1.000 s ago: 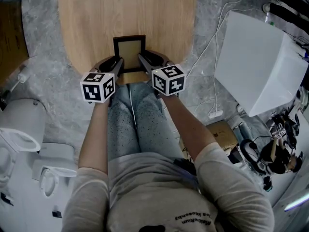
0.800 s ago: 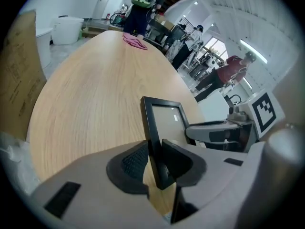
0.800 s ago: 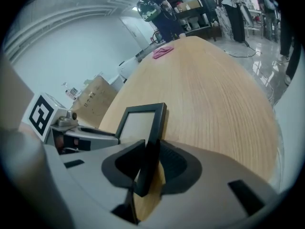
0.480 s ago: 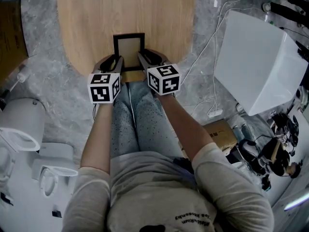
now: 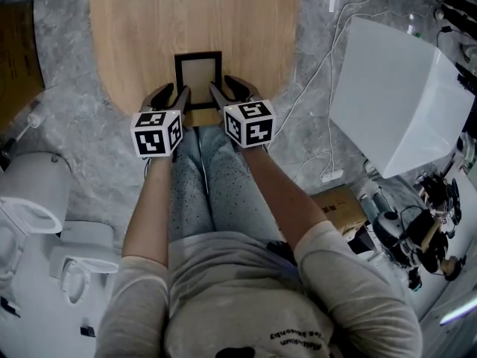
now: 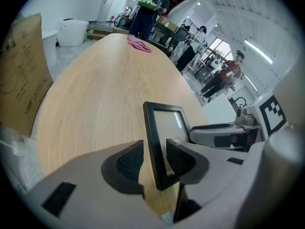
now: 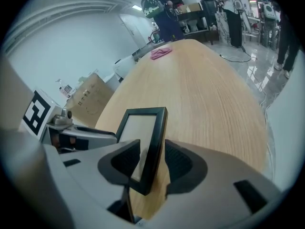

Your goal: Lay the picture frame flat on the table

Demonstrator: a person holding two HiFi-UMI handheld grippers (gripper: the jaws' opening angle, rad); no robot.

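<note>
On the table [image 5: 149,36] — black picture frame [image 5: 198,79], cream centre.

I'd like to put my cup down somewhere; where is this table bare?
The wooden table is bare from beyond the picture frame up to the pink cloth at its far end. The near edge is crowded: the left gripper and right gripper, jaws just opened, each straddle a side of the frame.

Picture frame [image 7: 145,142] between just-opened jaws
</note>
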